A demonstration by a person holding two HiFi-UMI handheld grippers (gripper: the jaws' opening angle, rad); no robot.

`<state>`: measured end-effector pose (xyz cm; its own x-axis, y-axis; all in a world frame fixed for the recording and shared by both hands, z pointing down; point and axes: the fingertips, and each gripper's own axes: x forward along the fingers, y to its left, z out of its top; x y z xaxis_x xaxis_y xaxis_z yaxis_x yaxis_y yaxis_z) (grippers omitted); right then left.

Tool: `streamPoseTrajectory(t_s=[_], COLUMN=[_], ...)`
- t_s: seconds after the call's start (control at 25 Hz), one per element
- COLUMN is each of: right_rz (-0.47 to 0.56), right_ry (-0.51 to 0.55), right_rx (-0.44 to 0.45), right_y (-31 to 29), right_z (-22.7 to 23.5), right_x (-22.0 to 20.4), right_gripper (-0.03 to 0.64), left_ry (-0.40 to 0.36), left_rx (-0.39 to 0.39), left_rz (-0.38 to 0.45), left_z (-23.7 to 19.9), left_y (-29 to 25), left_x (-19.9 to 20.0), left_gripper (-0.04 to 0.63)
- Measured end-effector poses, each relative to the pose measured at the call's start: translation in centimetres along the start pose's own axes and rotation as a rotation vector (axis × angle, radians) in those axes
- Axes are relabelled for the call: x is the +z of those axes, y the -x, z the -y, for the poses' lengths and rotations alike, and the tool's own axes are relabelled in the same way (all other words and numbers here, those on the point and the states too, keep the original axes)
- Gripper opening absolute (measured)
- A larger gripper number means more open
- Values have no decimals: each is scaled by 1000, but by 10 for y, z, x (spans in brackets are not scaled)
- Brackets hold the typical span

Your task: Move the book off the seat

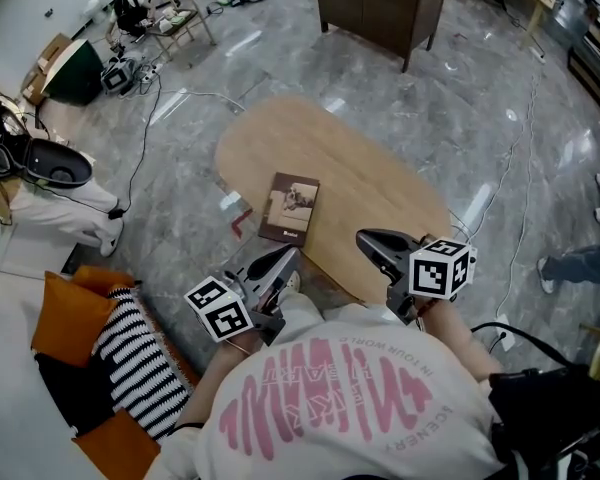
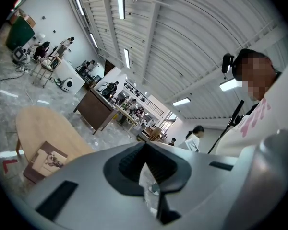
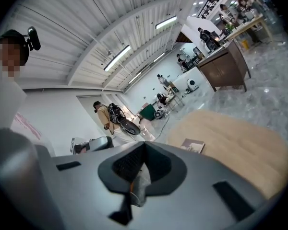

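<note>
**Grey marble hall, oval wooden seat: the book lies on it, both jaws closed**

On the polished grey marble floor (image 1: 460,88) stands a low, oval, light-wood seat (image 1: 380,178). Its flat top is the surface that carries the task's thing. The thin brown paperback book with a pale picture on its cover (image 1: 289,208) lies flat on this surface at the seat's left margin, left of centre in the head view. Its lower left corner comes close to the seat's edge; whether it overhangs cannot be told. So the book is on the seat, not off it.

The book's long axis runs nearly up and down the head view, leaning slightly, with one short edge turned toward the person at the bottom of the frame. The left gripper (image 1: 288,256) hangs just below that near short edge, close to the book but apart from it. Its jaws are pressed together with nothing between them, as its own view (image 2: 145,145) shows, and there the book (image 2: 45,159) sits at lower left. The right gripper (image 1: 365,238) is over the seat to the lower right of the book and farther from it. Its jaws likewise look closed and empty (image 3: 144,145), with the book (image 3: 193,145) a little right of them.

The left gripper is the nearer one, roughly in line with the book's long axis. To my eye, any grip on so thin a book would need the jaws parted and brought in low at an edge.

Farther out, a dark wooden cabinet (image 1: 380,8) stands at upper centre, and orange and black-and-white striped cushions (image 1: 120,358) lie at lower left.
</note>
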<state>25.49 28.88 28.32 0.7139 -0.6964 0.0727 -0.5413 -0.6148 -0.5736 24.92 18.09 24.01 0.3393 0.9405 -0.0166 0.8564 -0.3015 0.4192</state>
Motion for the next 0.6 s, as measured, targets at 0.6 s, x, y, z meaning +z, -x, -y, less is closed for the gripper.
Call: streamPoseTrajectory(t_s=[0.6], right_rz=[3], right_ry=[-9], right_rx=[6], right_y=[0], right_z=[-1], right_x=[-3], right_gripper=[9], left_ry=[5], left_rx=[2], left_rz=[-5], left_z=[2], left_y=[3], left_x=[-4], left_gripper=[9])
